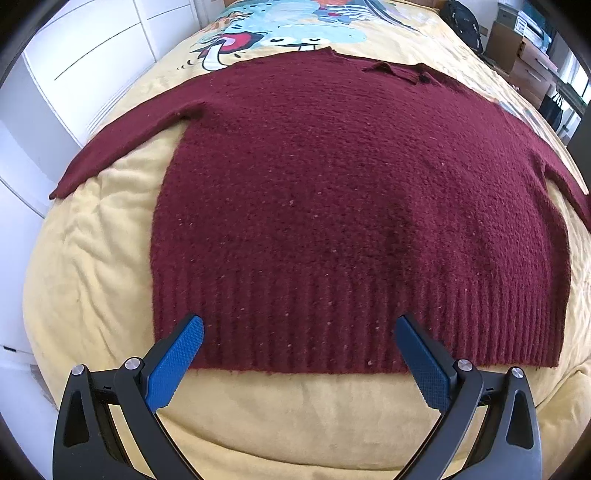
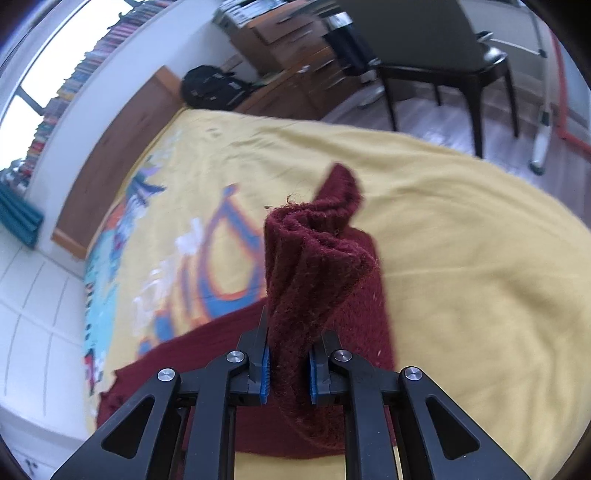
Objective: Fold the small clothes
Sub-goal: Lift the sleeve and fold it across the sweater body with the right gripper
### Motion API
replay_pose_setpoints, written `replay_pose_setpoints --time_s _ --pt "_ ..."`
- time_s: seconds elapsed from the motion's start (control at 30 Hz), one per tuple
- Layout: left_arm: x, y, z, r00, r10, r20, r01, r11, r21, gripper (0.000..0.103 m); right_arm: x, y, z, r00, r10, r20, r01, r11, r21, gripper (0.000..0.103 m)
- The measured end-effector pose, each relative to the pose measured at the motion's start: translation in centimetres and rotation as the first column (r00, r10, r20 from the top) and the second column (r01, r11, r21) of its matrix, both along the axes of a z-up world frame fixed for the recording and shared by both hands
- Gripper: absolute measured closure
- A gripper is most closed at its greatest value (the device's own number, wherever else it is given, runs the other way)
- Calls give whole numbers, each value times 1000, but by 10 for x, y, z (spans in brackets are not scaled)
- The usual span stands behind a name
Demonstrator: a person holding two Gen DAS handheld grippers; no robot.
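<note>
One maroon knit sweater [image 1: 351,206] is the whole job here, spread flat on a bed with a yellow blanket [image 1: 92,258]. From the left wrist view it lies front-up, ribbed hem [image 1: 332,325] closest to the camera, collar [image 1: 402,72] at the far end, and one sleeve [image 1: 122,144] stretched out toward the white wardrobe side. The other sleeve runs off to the right edge of that view.

On the right wrist view, that sleeve's ribbed cuff [image 2: 325,251] is pinched up off the bed, bunched and standing between the blue pads [image 2: 264,373]. So the right hand-held gripper [image 2: 288,373] is closed down narrow with the sleeve end clamped in it, the rest of the sweater trailing under and behind it on the blanket.

The left hand-held gripper [image 1: 299,332] is spread wide, holding nothing, its tips hovering over the hem with the blue pads [image 1: 177,362] either side of the lower middle of the sweater. Can't tell if they actually touch the knit.

Further out: the blanket has a big cartoon print [image 1: 280,29] past the collar. A black backpack [image 2: 214,88] sits by the head of the bed, with wooden drawers [image 2: 295,40] and a dark chair [image 2: 424,44] on the floor beyond. The right view is a bit blurry.
</note>
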State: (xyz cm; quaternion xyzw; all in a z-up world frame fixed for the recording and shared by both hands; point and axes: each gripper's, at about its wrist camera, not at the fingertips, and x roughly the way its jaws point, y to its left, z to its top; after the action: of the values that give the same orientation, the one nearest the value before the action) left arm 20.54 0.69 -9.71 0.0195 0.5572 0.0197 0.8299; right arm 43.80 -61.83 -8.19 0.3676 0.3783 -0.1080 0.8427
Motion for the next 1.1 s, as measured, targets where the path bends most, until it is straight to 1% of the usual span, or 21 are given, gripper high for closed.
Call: replay_pose_setpoints --time_s 0.13,0.23,0.37,0.57,0.7,0.87,1.1 --pt "-5 11 3 1000 7 -3 -7 1000 -2 1 21 42 9 998 66 19 -67 997 36 89" --pt "-9 24 8 1000 24 3 -24 1000 -14 1 39 82 17 992 126 30 -127 991 43 90" --pt "-14 44 14 999 49 17 -49 999 -24 1 59 136 28 977 209 50 -212 976 53 90" --pt "-23 75 18 995 97 18 -96 994 -44 1 80 201 41 953 298 61 -301 952 56 90" --pt "-30 95 20 991 129 22 -128 990 -67 1 89 235 45 940 334 69 -339 938 68 90" --pt "-38 115 22 984 174 31 -171 982 -75 1 101 288 51 918 389 74 -394 916 70 90" --pt "-37 137 24 979 200 28 -196 975 -105 1 109 366 41 878 472 77 -477 874 85 90"
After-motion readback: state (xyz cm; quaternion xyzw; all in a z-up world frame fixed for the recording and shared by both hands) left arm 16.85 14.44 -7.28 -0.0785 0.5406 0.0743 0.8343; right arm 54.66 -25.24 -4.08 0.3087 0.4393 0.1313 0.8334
